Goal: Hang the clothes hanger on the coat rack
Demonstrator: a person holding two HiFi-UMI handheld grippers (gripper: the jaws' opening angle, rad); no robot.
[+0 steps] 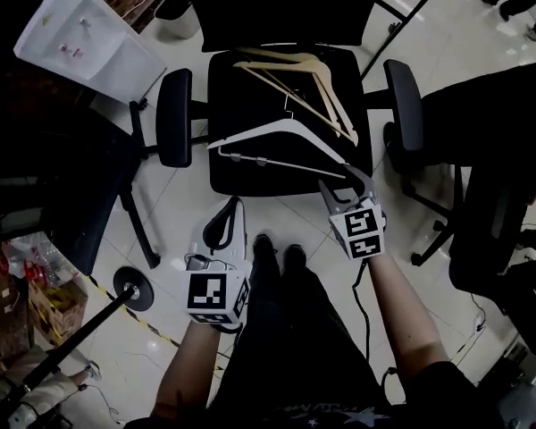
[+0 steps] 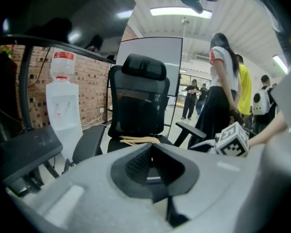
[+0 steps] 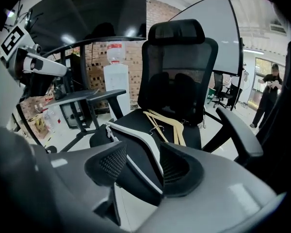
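The white hanger [image 1: 277, 132] lies across the front of the chair seat [image 1: 228, 105], with the wooden hangers [image 1: 308, 83] behind it; the right gripper [image 1: 347, 184] has its jaws spread and the hanger's arm running between them, a gap still showing beside one pad, so nothing is pinched yet; it probably stands at this end because it is the nearest reach; the left gripper [image 1: 232, 206] hangs off the seat's front edge, jaws closed on nothing, apparently kept clear; no coat rack can be picked out
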